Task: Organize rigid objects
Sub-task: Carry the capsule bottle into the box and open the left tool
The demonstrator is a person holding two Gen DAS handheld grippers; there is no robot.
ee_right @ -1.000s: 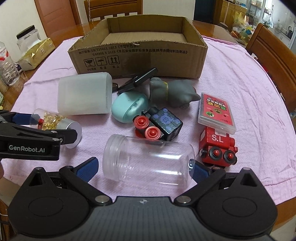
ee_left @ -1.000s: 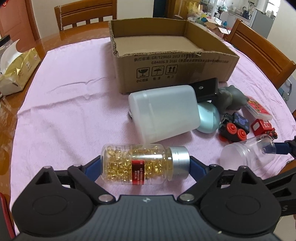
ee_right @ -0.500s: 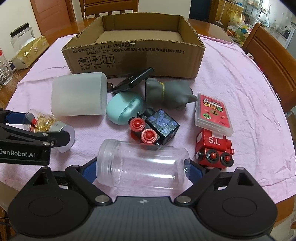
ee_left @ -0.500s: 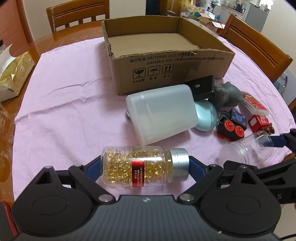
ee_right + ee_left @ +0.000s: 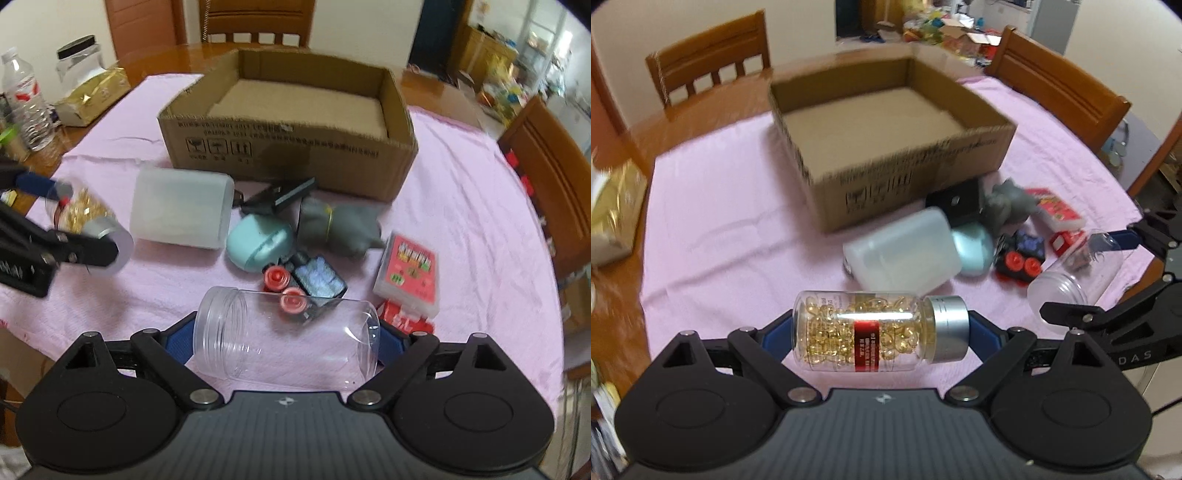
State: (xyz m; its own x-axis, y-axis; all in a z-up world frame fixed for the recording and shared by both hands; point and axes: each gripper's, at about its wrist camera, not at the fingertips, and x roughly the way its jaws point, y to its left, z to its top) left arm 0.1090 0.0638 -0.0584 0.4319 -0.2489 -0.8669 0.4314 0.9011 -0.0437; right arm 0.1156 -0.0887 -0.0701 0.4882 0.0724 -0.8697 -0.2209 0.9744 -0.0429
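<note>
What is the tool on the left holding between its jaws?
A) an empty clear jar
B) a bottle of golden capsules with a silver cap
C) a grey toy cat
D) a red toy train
B: the left gripper is clamped end to end on the capsule bottle, golden capsules visible inside, silver cap at one end.

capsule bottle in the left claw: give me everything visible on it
The capsule bottle is clear, plastic or glass by its look, packed with golden softgels, with a red label band and a brushed silver cap at its right end. It lies horizontal, clamped end to end in the left claw, base on one blue pad, cap on the other, apparently lifted off the pink cloth. Nothing else touches it.
</note>
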